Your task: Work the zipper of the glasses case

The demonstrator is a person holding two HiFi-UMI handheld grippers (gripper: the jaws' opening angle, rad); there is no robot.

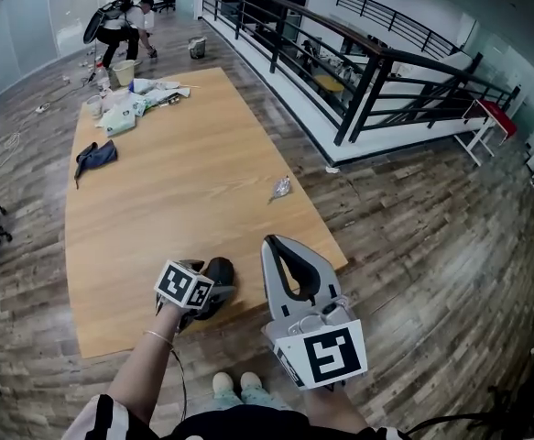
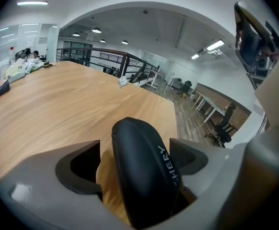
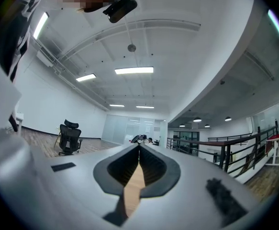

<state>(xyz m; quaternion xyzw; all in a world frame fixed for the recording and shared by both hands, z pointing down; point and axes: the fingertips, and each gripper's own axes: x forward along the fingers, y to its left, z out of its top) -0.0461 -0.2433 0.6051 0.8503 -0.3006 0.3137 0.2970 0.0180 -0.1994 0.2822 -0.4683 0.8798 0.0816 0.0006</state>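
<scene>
A black glasses case [image 1: 221, 270] lies near the front edge of the wooden table [image 1: 184, 181]. In the left gripper view the glasses case [image 2: 144, 176] sits lengthwise between my jaws, with white lettering along its side. My left gripper [image 1: 211, 291] [image 2: 135, 147] straddles it and is open; bare wood shows between the left pad [image 2: 84, 169] and the case. My right gripper [image 1: 269, 242] [image 3: 139, 146] hovers just right of the case, pointing along the table. It is shut, tips meeting, with nothing between them.
A dark cloth [image 1: 95, 157] lies at the table's left, a crumpled silver wrapper [image 1: 282, 188] near its right edge, and bags and cups [image 1: 129, 99] at the far end. A person [image 1: 125, 26] bends over beyond the table. A black railing [image 1: 367, 71] runs along the right.
</scene>
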